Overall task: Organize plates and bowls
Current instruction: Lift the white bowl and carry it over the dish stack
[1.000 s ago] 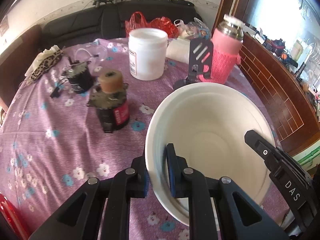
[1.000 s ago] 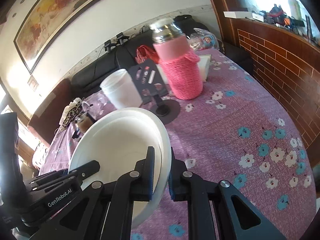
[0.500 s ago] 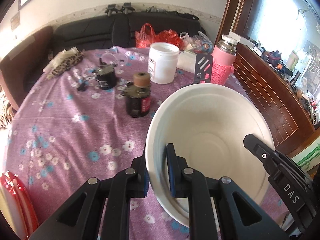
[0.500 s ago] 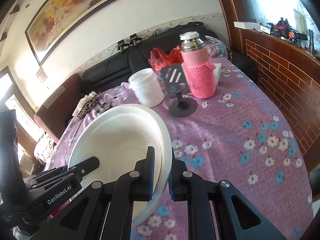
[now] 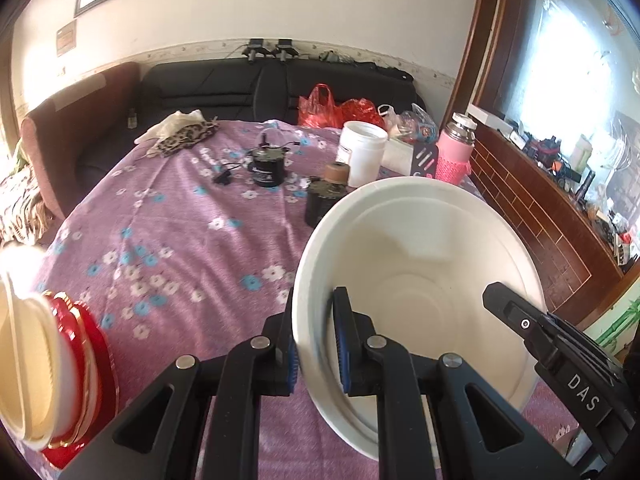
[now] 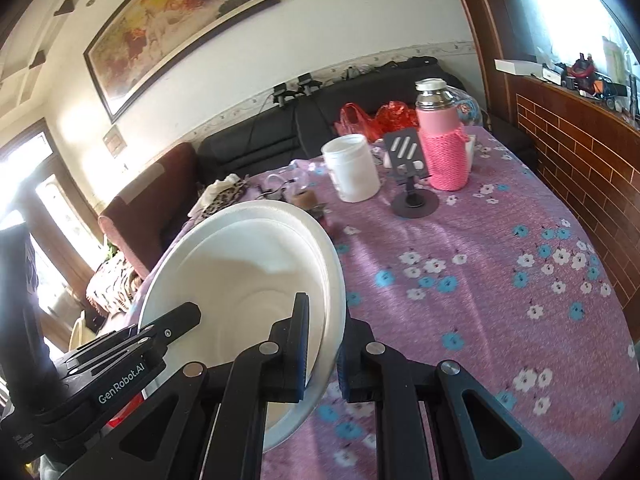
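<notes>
Two nested white bowls (image 5: pixel 420 264) hang above the purple flowered tablecloth (image 5: pixel 180 240). My left gripper (image 5: pixel 316 336) is shut on their left rim. My right gripper (image 6: pixel 324 340) is shut on their right rim; the bowls also show in the right wrist view (image 6: pixel 240 272). A stack of dishes with red and gold rims and a cream one on top (image 5: pixel 52 364) sits at the near left edge of the table.
At the far side stand a white tub (image 5: pixel 362 152), a pink-sleeved flask (image 5: pixel 454 156), a grey phone stand (image 6: pixel 410 172), a dark cork-topped jar (image 5: pixel 326 196), a small black pot (image 5: pixel 266 166) and a leopard cloth (image 5: pixel 184 138). A brick ledge (image 6: pixel 580 152) runs along the right. Sofas stand behind.
Both grippers have lifted and pulled back with the bowls; the table items look farther away. The red-rimmed dish stack has come further into the left wrist view.
</notes>
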